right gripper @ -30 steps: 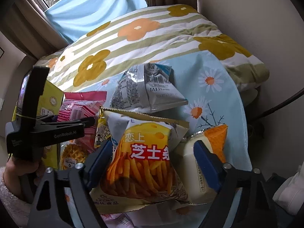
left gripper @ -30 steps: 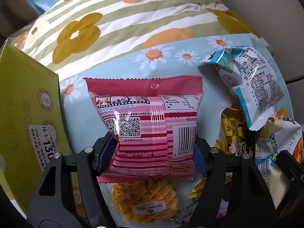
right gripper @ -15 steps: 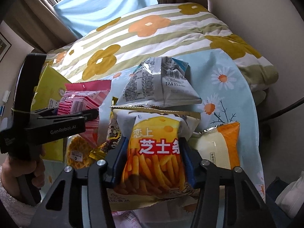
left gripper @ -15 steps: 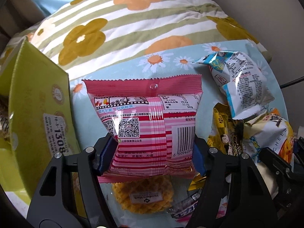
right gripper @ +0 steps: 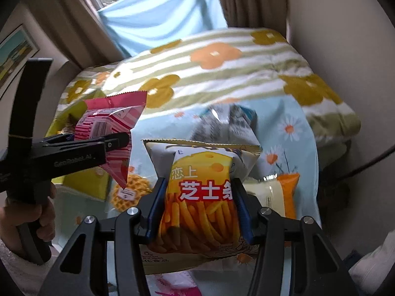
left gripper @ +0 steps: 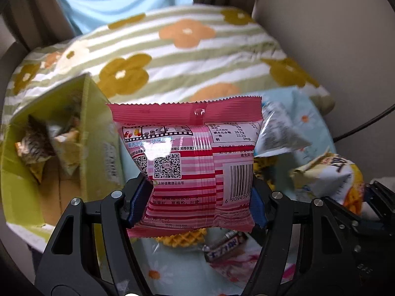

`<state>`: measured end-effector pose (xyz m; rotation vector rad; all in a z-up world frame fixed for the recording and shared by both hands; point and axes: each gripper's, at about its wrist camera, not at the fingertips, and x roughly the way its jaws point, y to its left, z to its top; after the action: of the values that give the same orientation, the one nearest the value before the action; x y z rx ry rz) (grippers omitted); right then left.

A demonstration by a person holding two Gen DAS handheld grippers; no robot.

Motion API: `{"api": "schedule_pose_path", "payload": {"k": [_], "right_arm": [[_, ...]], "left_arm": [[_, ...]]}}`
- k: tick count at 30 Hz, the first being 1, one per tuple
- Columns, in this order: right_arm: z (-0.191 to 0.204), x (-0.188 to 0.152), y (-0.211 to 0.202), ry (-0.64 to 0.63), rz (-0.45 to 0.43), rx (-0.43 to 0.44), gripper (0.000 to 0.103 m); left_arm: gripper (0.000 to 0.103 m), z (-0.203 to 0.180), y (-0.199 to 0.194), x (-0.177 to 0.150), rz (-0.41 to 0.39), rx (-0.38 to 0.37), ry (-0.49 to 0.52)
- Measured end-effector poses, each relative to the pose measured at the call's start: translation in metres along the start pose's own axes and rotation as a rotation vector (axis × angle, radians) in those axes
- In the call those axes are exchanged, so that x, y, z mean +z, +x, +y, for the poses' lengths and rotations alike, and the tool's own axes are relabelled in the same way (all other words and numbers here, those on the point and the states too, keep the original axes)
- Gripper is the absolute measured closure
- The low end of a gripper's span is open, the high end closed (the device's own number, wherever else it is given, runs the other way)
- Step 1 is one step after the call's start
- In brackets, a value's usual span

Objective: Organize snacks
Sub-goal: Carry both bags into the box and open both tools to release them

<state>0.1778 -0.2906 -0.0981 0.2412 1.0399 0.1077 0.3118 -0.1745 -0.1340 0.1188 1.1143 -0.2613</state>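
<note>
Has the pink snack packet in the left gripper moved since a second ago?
Yes. The pink packet, clamped in the left gripper, has risen off the bedsheet and now sits higher beside the green box.

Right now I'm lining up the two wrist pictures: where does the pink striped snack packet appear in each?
Left wrist: pink striped snack packet fills the centre, clamped between the left gripper pads.
Right wrist: same packet at left, held by the left gripper seen side-on.
Shared landmark: round yellow waffle snack just below the packet in both.
</note>
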Motion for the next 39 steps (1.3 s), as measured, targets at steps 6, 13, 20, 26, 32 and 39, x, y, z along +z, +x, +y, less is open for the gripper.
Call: {"api": "schedule_pose_path", "payload": {"k": [6,13,20,26,32,39], "right_arm": [[0.031,0.017,-0.03,-0.116,-0.073,0.057,0.055],[0.082,0.039,-0.047,-0.201,-0.132,0.118,0.055],[0.16,0.051,-0.038,-0.255,-0.167,0.16,0.055],[0.222,0.06,-0.004,-0.252,-0.145,0.188,0.055],[0.277,0.062,0.039,-0.235,-0.102,0.192,0.055],[0.309,0.062,0.084,-0.186,-0.047,0.163,0.055]], "left_arm": [[0.038,0.015,-0.069,-0.005,-0.105,0.002,-0.073],[0.038,0.062,-0.13,-0.011,-0.205,0.033,-0.127],[0.038,0.144,-0.154,-0.018,-0.24,0.053,-0.193],[0.038,0.232,-0.146,-0.03,-0.202,0.067,-0.229],[0.038,0.314,-0.115,-0.048,-0.139,0.055,-0.274],[0.038,0.357,-0.063,-0.056,-0.036,0.001,-0.276]]}}
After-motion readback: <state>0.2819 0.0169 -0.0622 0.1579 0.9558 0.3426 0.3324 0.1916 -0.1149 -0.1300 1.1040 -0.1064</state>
